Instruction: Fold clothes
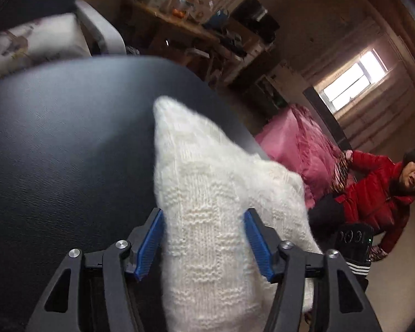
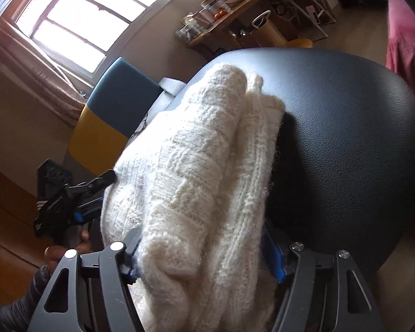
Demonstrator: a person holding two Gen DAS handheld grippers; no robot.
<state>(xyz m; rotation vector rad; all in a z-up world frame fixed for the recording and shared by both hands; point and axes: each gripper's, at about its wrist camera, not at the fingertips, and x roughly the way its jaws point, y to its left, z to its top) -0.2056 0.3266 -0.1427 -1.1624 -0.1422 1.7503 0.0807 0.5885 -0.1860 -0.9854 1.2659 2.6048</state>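
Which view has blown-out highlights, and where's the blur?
Right wrist view: the window is clipped to pure white, the sweater stays sharp. Left wrist view: a smaller window also clips; sweater edge and the person in red look soft, straight lines bow.

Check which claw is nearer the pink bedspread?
Left. The left claw grips the white sweater with the pink bedspread just beyond; the right claw sits across the seat.

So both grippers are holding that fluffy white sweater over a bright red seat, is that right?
Not quite: the seat is dark blue-black leather, not red, as the right wrist view shows. The rest holds: the left gripper and right gripper each have the white sweater between their fingers.
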